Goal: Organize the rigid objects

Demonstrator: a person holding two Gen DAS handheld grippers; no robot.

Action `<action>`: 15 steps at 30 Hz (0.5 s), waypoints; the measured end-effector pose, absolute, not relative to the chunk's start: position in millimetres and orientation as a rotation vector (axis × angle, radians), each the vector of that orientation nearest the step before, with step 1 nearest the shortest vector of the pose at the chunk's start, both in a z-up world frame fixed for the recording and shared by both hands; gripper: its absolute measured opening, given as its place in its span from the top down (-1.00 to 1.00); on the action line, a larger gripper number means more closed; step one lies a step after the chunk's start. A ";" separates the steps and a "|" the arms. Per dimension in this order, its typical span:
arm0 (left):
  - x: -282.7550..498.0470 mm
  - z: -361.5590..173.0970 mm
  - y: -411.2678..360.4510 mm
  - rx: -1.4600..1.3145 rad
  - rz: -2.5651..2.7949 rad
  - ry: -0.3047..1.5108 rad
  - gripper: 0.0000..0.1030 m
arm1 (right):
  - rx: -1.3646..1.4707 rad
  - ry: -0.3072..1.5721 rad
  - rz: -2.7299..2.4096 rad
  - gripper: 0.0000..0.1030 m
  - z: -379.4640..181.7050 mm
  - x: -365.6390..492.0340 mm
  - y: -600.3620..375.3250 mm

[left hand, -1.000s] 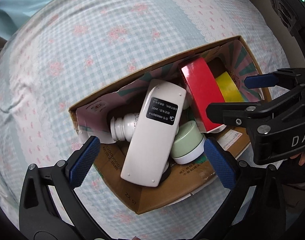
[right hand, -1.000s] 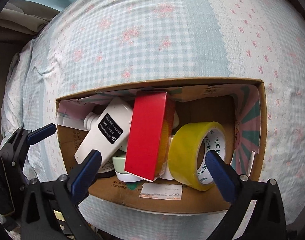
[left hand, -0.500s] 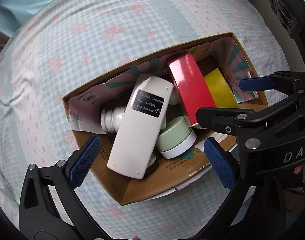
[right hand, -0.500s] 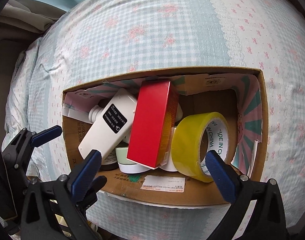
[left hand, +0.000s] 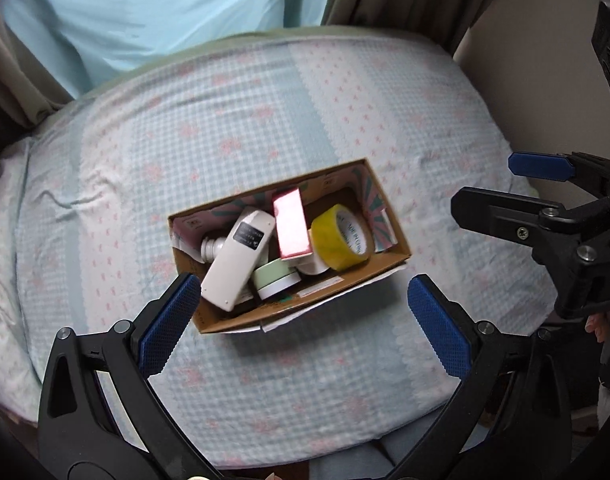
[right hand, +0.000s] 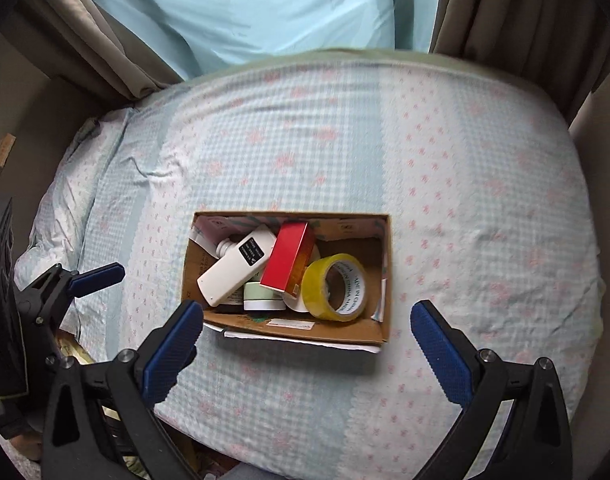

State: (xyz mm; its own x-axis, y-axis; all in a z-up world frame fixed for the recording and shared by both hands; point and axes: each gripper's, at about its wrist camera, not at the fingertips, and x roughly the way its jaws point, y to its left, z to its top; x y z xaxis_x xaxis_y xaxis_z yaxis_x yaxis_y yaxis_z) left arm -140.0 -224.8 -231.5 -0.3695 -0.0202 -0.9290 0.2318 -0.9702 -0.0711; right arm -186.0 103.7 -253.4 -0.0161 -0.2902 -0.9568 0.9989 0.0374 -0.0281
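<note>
On the bed (right hand: 345, 128), which is covered with a pale blue checked sheet bearing pink flowers, sits an open cardboard box (right hand: 386, 280). All the loose items lie inside it. A white handheld device (right hand: 235, 272) with a black label rests slantwise across the left half, its upper end over a white bottle (right hand: 225, 246) of which only the neck and cap show. A red carton (right hand: 285, 262) leans tilted at the middle, its lower end above a pale green jar (right hand: 261, 295) with a white base. A roll of yellow tape (right hand: 335, 286) stands on edge to the right of the carton, touching it. A white sheet of paper (right hand: 305, 339) sticks out from under the near wall of the box.

The left tongs (left hand: 301, 322) hang above the near side of the box, blue pads (left hand: 165, 324) spread wide with nothing between them. The right tongs (right hand: 305, 344) hang likewise over the near edge of the box, pads (right hand: 173, 348) spread wide and bare. Each tool shows at the margin of the other's view: the right one at the right edge of the left view, the left one at the left edge of the right view.

Beyond the far edge of the bed hang a light blue curtain (right hand: 265, 8) and beige drapes (right hand: 505, 8) on either side. The left view is slightly blurred.
</note>
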 end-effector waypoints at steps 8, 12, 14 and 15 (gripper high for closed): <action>-88.8 -84.8 -167.6 1.189 -2.617 0.310 -1.00 | 0.618 0.894 -1.510 -0.99 -87.8 -196.8 193.5; -54.2 -36.7 -146.6 0.940 -2.633 0.287 -1.00 | 0.485 0.790 -1.603 -0.99 -32.5 -203.6 241.1; -35.5 -23.7 -138.4 0.853 -2.640 0.308 -1.00 | 0.451 0.744 -1.635 -0.99 -18.8 -205.4 261.5; -25.9 -19.3 -134.1 0.816 -2.647 0.315 -1.00 | 0.439 0.727 -1.645 -0.99 -15.5 -206.0 270.6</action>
